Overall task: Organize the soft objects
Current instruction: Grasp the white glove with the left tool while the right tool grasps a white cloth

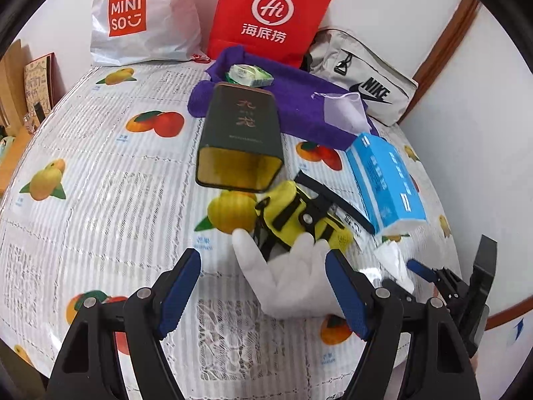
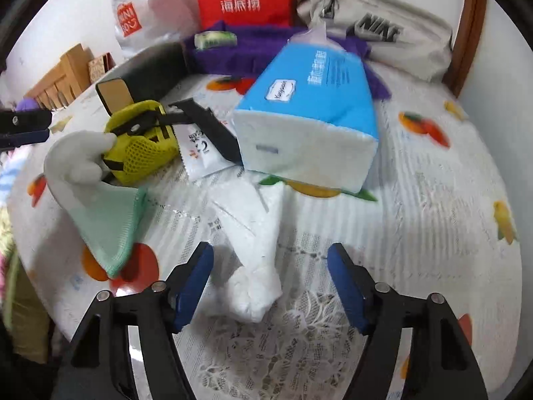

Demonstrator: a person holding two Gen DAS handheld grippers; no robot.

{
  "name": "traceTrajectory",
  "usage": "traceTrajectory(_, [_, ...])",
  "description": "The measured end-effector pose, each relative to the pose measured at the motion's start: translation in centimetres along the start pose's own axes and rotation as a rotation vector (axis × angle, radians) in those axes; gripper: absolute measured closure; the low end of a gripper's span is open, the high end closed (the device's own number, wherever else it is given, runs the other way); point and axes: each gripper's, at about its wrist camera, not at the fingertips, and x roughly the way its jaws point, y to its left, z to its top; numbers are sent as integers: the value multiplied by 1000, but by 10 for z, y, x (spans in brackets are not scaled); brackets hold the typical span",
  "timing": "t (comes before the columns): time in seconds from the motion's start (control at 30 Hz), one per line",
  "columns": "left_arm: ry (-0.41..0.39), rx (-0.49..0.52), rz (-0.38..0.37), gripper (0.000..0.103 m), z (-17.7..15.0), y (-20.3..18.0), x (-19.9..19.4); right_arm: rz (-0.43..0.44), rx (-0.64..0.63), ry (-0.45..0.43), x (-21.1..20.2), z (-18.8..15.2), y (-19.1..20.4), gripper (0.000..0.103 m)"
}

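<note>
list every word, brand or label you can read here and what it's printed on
"MINI SO" on the white plastic bag.
"Hi" and "海底捞" on the red paper bag.
"NIKE" on the grey pouch.
"九龙" on the dark green tin; the small line under it is too small to read.
"Yunyeein" on the blue tissue pack; this reading is uncertain, and its other print is blurred.
Captions under the tablecloth fruits: too small.
</note>
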Motion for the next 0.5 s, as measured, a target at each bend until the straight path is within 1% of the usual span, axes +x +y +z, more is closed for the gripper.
traceTrajectory(0.03, [2,7,-1,27,-1,-2,1,13,-18,-17,-3,-3,4,53])
traceTrajectory(0.07, [6,19,-1,27,-2,-5,2,20,-21,-24,-4,-3,6,70])
traceTrajectory(0.1, [10,27,-4,27,-3,-9,5,19,-24,-30,-6,-4,8,78])
traceTrajectory(0.13, [13,34,-12,27,-4,-12,7,15,-26,-34,-7,-4,11,80])
traceTrajectory(0.2, [25,42,-25,27,-6,-18,13,8,-22,-46,-8,-6,11,80])
traceTrajectory(0.33, [45,61,-51,22,-10,-29,31,39,16,-71,-9,-10,5,80])
traceTrajectory(0.4, [76,92,-33,22,-12,-36,47,43,16,-81,-8,-11,5,80])
traceTrajectory(0.5, [102,164,51,22,-19,-46,65,48,19,-91,-7,-11,5,80])
